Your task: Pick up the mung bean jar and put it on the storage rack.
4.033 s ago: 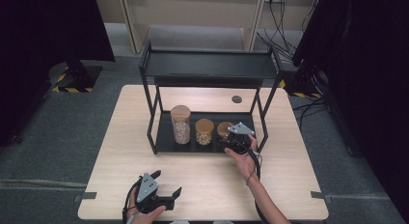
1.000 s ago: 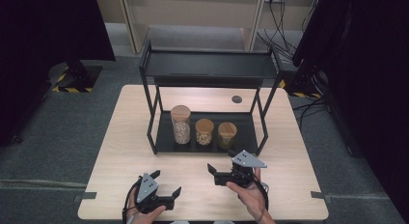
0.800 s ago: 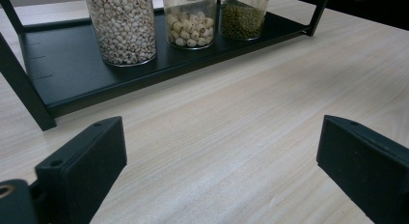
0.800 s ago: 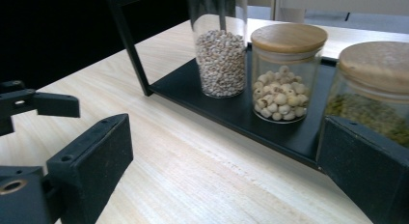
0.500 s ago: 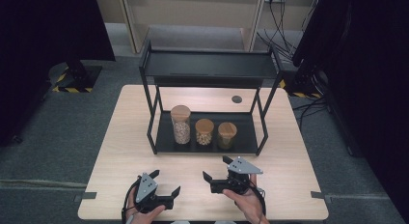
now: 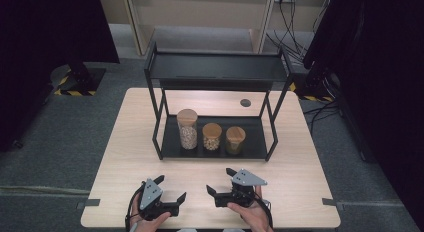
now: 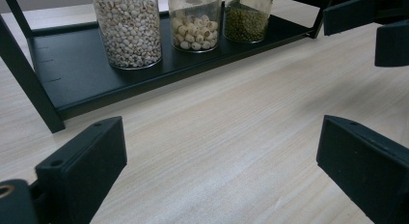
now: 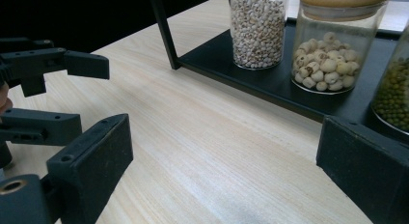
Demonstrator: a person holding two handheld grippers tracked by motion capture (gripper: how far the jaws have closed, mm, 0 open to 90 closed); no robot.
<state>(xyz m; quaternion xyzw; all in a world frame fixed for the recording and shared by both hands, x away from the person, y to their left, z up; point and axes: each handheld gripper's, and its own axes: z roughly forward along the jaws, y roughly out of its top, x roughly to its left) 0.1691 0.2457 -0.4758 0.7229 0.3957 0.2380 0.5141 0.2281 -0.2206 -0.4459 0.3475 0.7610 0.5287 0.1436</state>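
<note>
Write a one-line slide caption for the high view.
Both open tools, left tool and right tool, rest near the table's front edge before three shelved jars.

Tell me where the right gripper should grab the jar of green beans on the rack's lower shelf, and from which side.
Grip the green-bean jar on its glass wall just below the wooden lid, coming in level from the rack's open front. It stands upright, rightmost of three, with the middle jar close on one side. The top shelf hangs over it, so a grasp from above looks blocked. The right gripper is open and empty.
</note>
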